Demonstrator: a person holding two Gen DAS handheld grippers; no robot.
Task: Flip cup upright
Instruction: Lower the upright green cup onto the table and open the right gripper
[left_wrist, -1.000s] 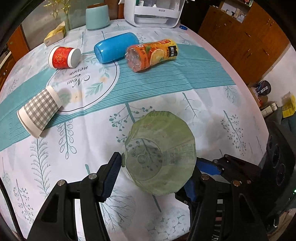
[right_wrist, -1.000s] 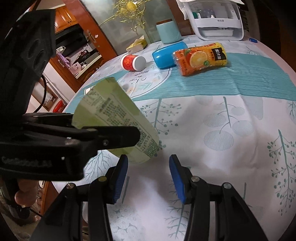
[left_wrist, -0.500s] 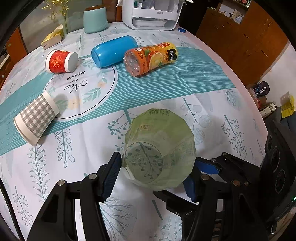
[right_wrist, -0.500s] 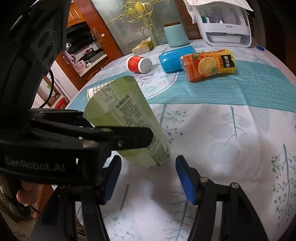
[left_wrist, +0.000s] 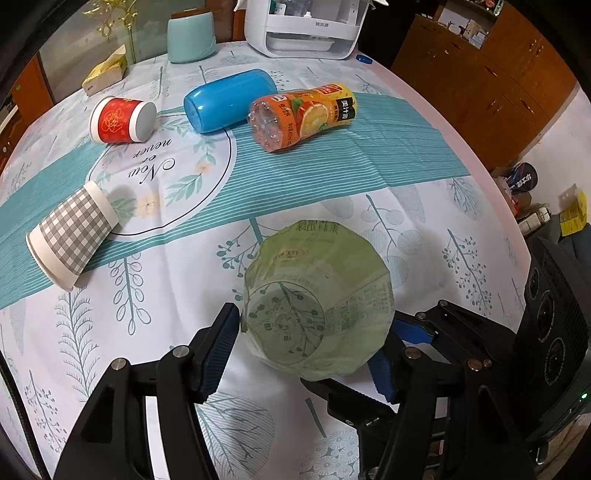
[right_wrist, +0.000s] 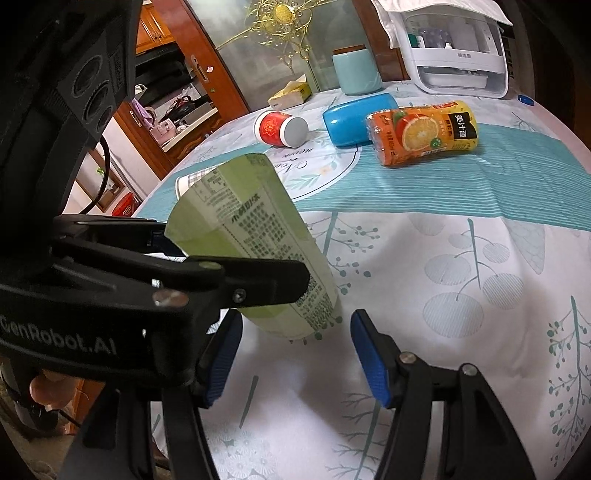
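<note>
My left gripper (left_wrist: 308, 354) is shut on a translucent green plastic cup (left_wrist: 317, 299) and holds it tilted above the tablecloth, its base toward the left wrist camera. In the right wrist view the green cup (right_wrist: 255, 243) leans with its narrow base low and its wide mouth up to the left, the left gripper's black finger (right_wrist: 258, 284) across it. My right gripper (right_wrist: 295, 362) is open and empty, its blue pads on either side just below the cup's base.
Lying on the round table (left_wrist: 424, 177): a grey checked paper cup (left_wrist: 72, 234), a red cup (left_wrist: 122, 120), a blue cup (left_wrist: 229, 99) and an orange juice bottle (left_wrist: 303, 116). A teal canister (left_wrist: 190, 37) and a white appliance (left_wrist: 303, 26) stand at the far edge.
The left gripper has tipped the green cup more toward upright and lifted it slightly. The right gripper has opened wider and come in beneath the cup's base.
</note>
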